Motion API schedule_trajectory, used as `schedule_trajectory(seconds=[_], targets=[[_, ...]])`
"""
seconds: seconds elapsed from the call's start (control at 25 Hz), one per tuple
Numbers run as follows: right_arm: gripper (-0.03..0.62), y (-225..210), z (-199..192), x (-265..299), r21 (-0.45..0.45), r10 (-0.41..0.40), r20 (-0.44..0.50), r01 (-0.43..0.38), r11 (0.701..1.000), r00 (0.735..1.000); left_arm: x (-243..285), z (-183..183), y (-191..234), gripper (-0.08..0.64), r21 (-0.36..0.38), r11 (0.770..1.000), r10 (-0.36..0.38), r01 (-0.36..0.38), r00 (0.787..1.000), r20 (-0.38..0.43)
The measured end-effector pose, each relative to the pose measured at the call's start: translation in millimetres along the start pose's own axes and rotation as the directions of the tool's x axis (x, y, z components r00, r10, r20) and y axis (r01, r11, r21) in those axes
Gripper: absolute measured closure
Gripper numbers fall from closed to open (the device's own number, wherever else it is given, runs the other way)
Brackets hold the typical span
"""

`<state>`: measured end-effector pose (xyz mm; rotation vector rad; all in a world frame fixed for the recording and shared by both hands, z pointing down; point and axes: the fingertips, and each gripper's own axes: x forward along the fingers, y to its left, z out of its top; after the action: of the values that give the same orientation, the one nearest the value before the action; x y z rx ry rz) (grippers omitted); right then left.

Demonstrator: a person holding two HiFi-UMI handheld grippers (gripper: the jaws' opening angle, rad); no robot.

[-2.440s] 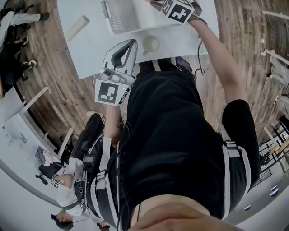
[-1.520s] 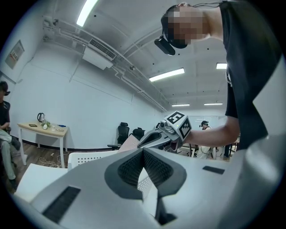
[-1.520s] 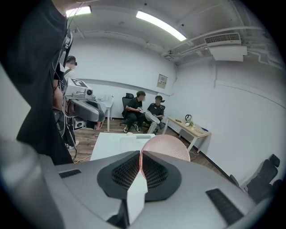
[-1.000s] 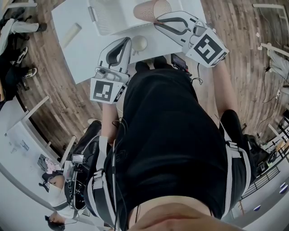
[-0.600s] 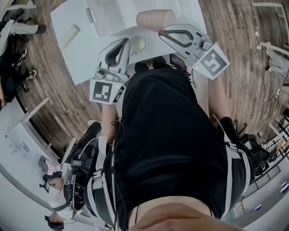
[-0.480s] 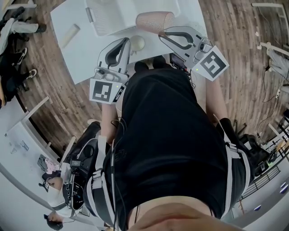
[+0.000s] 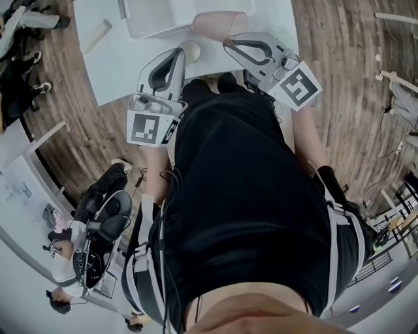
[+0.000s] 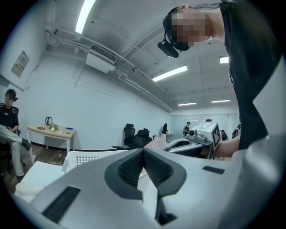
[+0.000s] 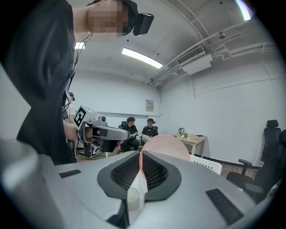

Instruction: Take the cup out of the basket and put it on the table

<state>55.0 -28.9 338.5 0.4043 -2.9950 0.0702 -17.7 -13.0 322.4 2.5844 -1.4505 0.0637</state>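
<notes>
The pink cup (image 7: pixel 219 25) hangs tilted above the near rim of the white basket (image 7: pixel 147 19), its wall pinched between the pads of my right gripper (image 7: pixel 227 44). In the right gripper view the cup (image 9: pixel 167 147) bulges just past the shut jaws of the right gripper (image 9: pixel 140 159). My left gripper (image 7: pixel 179 52) is shut with nothing in it, level over the white table (image 7: pixel 117 65) near its front edge. From the left gripper (image 8: pixel 143 154) I see the cup (image 8: pixel 156 143) and the basket (image 8: pixel 89 156) ahead.
A small round white object (image 7: pixel 191 50) sits on the table beside the left gripper's tip. A cream cylinder (image 7: pixel 96 36) lies at the table's left. Seated people (image 9: pixel 129 127) and office chairs (image 8: pixel 136 136) are across the room.
The right gripper has drawn back from inside the basket with the cup and rolled, turning the cup on its side. The left gripper has shifted slightly along the table edge.
</notes>
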Motion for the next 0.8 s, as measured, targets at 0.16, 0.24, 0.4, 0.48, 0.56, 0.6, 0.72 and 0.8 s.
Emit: schedule_trajectory(seconds=[0.16,0.24,0.4,0.48,0.56,0.6,0.72,0.8], targets=[[0.560,1.3,-8.0,-8.1,0.015,0.036,-0.007,-0.036,0.999,0.999,-5.1,-10.2,-9.1,0.538,-0.026,0.998,0.050,-0.050,0.999,-0.006],[0.560,1.7,-9.6,-12.2,0.018,0.044,-0.008,-0.044,0.999,0.999,-8.0,-12.4,-14.8,0.540,-0.028,0.998,0.058,-0.059,0.998,-0.013],[0.560,7.7,-7.9,-17.1,0.005,0.042,0.010,-0.042,0.999,0.999,-13.3,-13.6,-25.1,0.538,-0.021,0.998,0.053,-0.053,0.998,-0.024],[0.560,15.8,-6.1,-13.8,0.000,0.032,0.014,-0.032,0.999,0.999,-20.4,-11.3,-26.3,0.538,-0.012,0.999,0.040,-0.041,0.999,-0.017],[0.560,23.7,-4.3,-11.4,-0.004,0.017,0.015,-0.017,1.000,1.000,-27.7,-9.1,-28.4,0.538,-0.004,1.000,0.025,-0.025,1.000,-0.008],[0.560,27.6,-3.3,-10.9,-0.005,0.010,0.016,-0.010,1.000,1.000,-31.5,-8.8,-29.8,0.538,-0.001,1.000,0.019,-0.019,1.000,-0.006],[0.560,44.2,2.6,-9.1,0.001,-0.008,0.025,0.008,1.000,1.000,-48.9,-8.1,-32.6,0.538,0.009,1.000,0.004,-0.004,1.000,0.000],[0.560,60.6,8.3,-5.6,-0.001,-0.013,0.032,0.014,1.000,0.999,-66.5,-7.1,-32.3,0.538,0.013,1.000,0.000,-0.001,1.000,0.007]])
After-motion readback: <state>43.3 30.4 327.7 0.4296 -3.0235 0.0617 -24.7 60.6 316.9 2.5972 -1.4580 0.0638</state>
